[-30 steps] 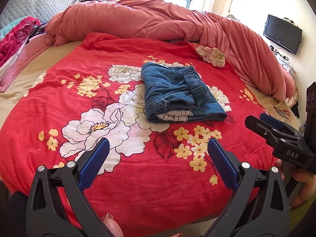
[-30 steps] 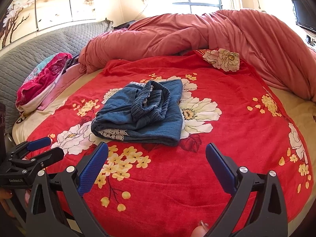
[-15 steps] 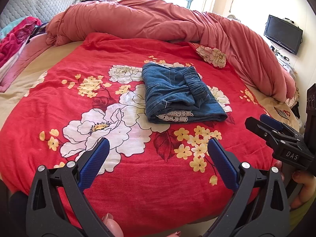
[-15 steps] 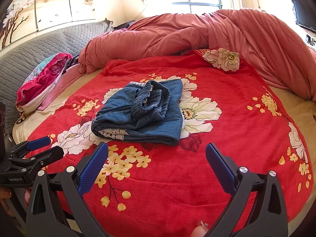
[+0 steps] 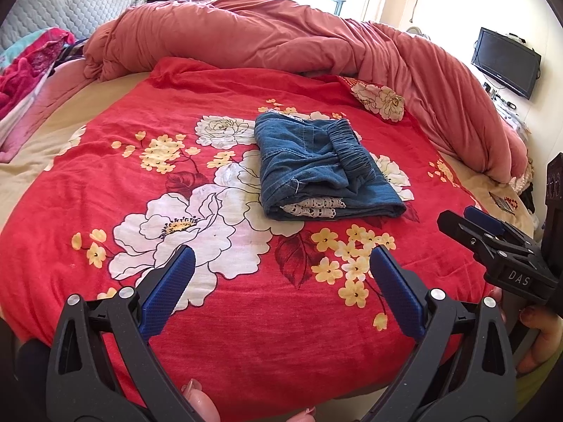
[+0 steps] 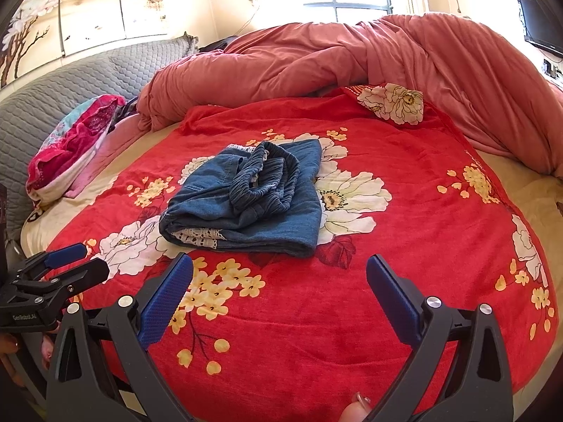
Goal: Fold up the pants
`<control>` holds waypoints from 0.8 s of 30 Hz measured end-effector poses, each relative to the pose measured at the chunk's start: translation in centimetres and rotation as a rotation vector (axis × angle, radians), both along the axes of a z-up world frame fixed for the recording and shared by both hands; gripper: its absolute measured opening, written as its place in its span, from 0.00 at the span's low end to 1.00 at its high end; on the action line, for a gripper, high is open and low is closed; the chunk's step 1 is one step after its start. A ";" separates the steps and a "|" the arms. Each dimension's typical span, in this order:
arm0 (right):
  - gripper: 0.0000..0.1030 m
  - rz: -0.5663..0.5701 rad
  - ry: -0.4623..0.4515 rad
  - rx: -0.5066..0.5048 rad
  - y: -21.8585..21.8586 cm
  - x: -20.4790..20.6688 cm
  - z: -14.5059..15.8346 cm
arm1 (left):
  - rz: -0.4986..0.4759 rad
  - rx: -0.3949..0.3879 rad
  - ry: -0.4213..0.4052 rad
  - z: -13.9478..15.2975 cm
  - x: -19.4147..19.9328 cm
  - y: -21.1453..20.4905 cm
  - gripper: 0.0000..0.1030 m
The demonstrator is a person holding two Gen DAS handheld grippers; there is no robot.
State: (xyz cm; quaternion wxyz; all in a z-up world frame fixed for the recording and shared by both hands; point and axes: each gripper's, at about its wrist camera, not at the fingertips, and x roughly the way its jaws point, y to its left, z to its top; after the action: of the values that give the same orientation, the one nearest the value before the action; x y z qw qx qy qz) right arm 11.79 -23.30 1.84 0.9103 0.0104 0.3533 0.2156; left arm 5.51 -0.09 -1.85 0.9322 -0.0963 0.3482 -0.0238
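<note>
- Pants (image 5: 323,165) lie folded on red blanket (image 5: 105,176).
- L gripper (image 5: 281,263) spread wide, holds nothing.
- R gripper (image 6: 279,274) also spread, well apart from pants.

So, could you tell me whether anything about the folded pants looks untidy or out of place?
Slightly. On the denim pants, the elastic waistband sits bunched and gaping on top instead of lying flat, and a strip of white lace trim pokes out of the near edge. Both grippers are open and clear of them.
</note>
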 end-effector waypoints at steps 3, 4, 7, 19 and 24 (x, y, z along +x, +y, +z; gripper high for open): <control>0.95 -0.001 0.000 0.003 -0.1 0.1 0.0 | -0.001 0.001 0.001 0.0 0.0 0.0 0.91; 0.95 0.000 0.001 0.002 0.0 0.1 0.0 | -0.001 0.001 0.001 0.0 0.0 0.0 0.91; 0.95 0.000 0.001 0.001 0.0 0.1 0.0 | 0.003 0.003 0.004 0.0 0.0 0.0 0.91; 0.95 -0.003 0.013 -0.002 0.0 0.2 -0.2 | 0.029 0.012 0.024 -0.1 0.1 0.1 0.91; 0.95 -0.004 0.015 -0.005 0.1 0.2 -0.3 | 0.031 0.009 0.037 -0.3 0.2 0.2 0.91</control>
State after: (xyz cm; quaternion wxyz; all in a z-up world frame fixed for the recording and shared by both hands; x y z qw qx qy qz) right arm 12.00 -23.23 1.54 0.9081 0.0105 0.3604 0.2130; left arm 5.71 0.06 -2.13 0.9262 -0.0979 0.3640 -0.0061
